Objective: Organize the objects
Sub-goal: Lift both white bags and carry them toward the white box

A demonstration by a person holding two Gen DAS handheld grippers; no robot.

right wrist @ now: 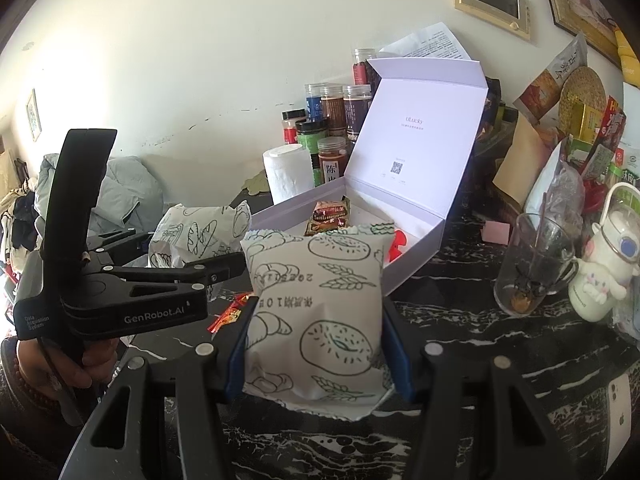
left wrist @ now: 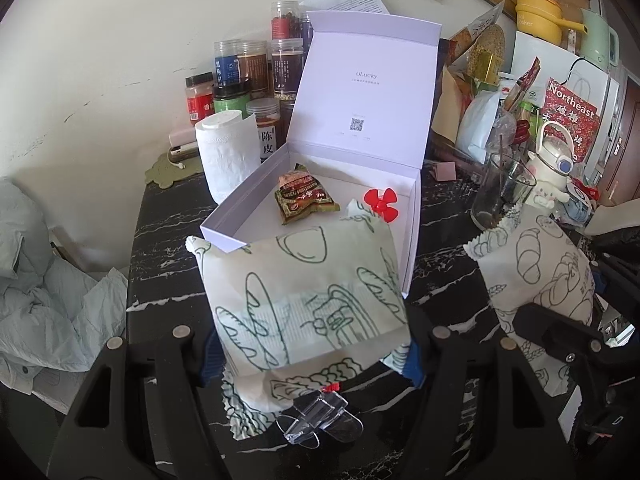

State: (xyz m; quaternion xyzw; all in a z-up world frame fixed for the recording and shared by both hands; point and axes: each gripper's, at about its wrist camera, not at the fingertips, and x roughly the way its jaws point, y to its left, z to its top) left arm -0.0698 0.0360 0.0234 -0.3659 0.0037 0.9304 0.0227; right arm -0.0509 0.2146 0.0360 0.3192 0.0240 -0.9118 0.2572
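Black stone with white veins makes up the worktop (left wrist: 448, 216) in the left wrist view. The left gripper (left wrist: 312, 360) pinches a pale bread packet (left wrist: 304, 300) between its blue pads, in front of the white box (left wrist: 414, 236). The box lid stands open. Inside the box lie a brown snack bag (left wrist: 306, 198) and a red bow (left wrist: 380, 205). A small clear clip (left wrist: 318, 420) lies on the worktop under the packet. A paper roll (left wrist: 228, 156) and some jars (left wrist: 256, 68) stand behind the box. On the right, a second bread packet (left wrist: 544, 280) shows, and a glass (left wrist: 502, 192) stands near a white toy bottle (left wrist: 554, 172).

In the right wrist view, the right gripper (right wrist: 316, 348) pinches the second bread packet (right wrist: 316, 320) upright, just in front of the white box (right wrist: 424, 248). To the left, a hand (right wrist: 80, 364) holds the left gripper (right wrist: 236, 258) with its bread packet (right wrist: 196, 236). Something red and crinkly lies on the worktop (right wrist: 460, 340) below it, maybe a wrapper (right wrist: 230, 314). The glass (right wrist: 532, 268) stands to the right.
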